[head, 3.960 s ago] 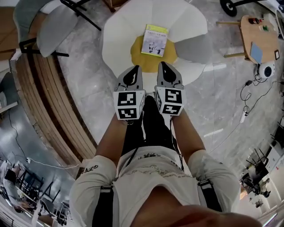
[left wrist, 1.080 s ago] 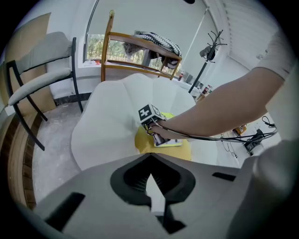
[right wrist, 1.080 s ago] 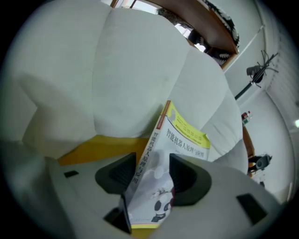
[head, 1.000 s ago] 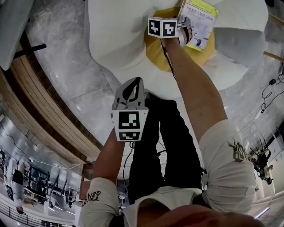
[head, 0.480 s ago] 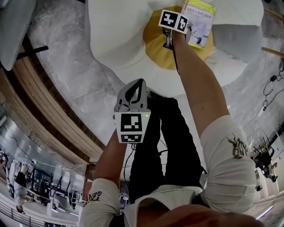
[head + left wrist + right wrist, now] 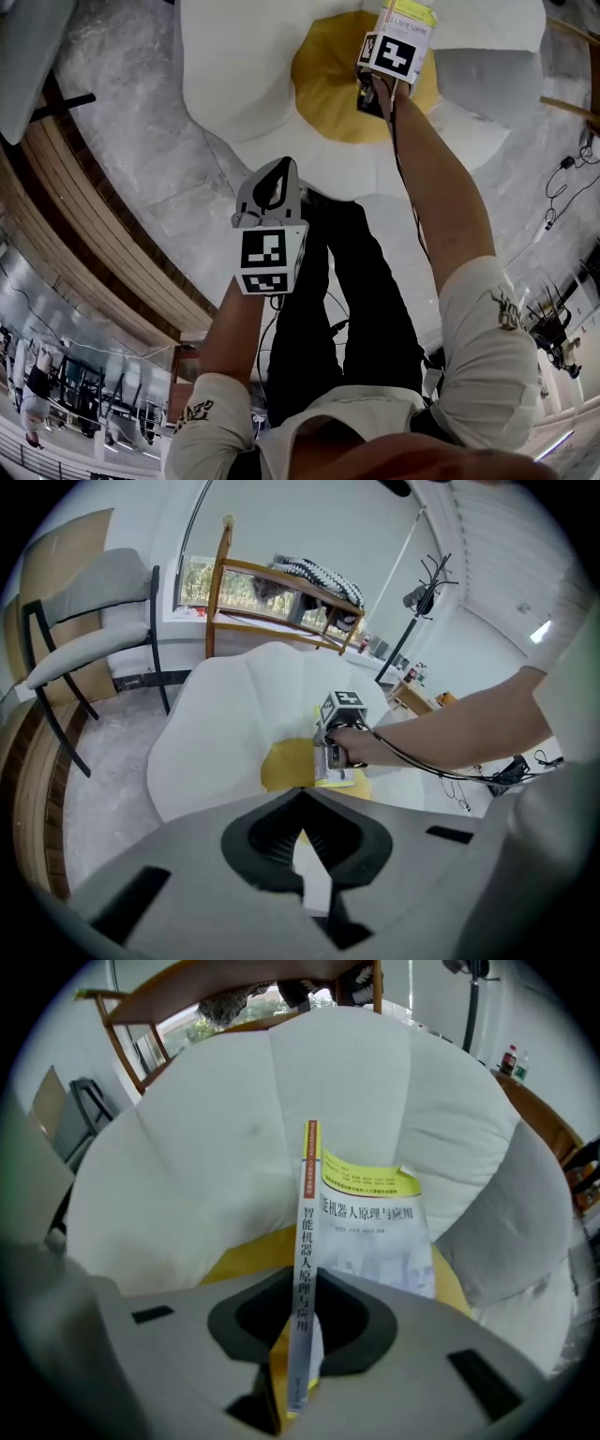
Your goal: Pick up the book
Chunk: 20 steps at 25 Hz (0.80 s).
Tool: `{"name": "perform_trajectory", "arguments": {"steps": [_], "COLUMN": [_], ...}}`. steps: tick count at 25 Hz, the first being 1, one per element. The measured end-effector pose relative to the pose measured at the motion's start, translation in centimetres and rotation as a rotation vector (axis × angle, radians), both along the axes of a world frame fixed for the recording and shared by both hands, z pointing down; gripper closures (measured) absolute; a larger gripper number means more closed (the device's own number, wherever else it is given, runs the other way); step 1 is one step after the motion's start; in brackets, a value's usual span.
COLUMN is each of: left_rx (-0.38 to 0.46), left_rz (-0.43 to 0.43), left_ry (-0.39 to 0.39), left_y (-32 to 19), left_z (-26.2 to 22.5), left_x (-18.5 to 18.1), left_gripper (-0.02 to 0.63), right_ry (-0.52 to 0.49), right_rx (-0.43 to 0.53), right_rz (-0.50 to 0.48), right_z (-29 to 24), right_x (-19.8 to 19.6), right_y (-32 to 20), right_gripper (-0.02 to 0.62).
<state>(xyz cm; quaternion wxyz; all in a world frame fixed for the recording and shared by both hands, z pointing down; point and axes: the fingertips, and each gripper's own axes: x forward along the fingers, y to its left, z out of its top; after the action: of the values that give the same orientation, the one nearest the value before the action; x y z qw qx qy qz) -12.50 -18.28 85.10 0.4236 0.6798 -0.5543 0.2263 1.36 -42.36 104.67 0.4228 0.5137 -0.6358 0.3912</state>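
Note:
The book (image 6: pixel 405 13), with a yellow-green and white cover, stands on edge over the yellow centre (image 6: pixel 328 84) of a white petal-shaped cushion (image 6: pixel 253 75). My right gripper (image 6: pixel 392 39) points steeply down at it. In the right gripper view the book's spine (image 6: pixel 305 1241) runs between the jaws of the right gripper (image 6: pixel 300 1335), which are closing onto it, and the cover (image 6: pixel 375 1232) faces right. My left gripper (image 6: pixel 281 167) hangs nearer the body, shut and with nothing in it. From the left gripper (image 6: pixel 302 832) the book (image 6: pixel 336 766) shows far ahead in the right hand.
A grey chair (image 6: pixel 84 639) stands left of the cushion, with a wooden rack (image 6: pixel 272 583) behind and a coat stand (image 6: pixel 436 574) at the back right. Wooden boards (image 6: pixel 84 206) run along the floor at left. Cables (image 6: pixel 572 187) lie on the marble floor at right.
The right gripper has shifted right, rolled over the book and closed in on its spine. The book has gone from lying flat to standing on edge. The left gripper has barely moved.

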Motion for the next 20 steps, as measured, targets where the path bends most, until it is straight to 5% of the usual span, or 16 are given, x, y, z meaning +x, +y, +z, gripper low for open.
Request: {"name": "perform_trajectory", "arguments": {"steps": [7, 20], "left_rx": [0.021, 0.053], "left_rz": [0.017, 0.071], "left_ry": [0.006, 0.026], "left_y": [-1.2, -1.7], "left_z": [-2.7, -6.5], "left_x": [2.1, 4.5], "left_gripper": [0.594, 0.594], "right_ry": [-0.142, -0.47], "right_rx": [-0.004, -0.057], "right_rz": [-0.091, -0.021], "right_z": [-5.1, -14.1], "right_x": [1.4, 0.1], "right_y": [2.2, 8.5], "right_gripper": [0.517, 0.517]}}
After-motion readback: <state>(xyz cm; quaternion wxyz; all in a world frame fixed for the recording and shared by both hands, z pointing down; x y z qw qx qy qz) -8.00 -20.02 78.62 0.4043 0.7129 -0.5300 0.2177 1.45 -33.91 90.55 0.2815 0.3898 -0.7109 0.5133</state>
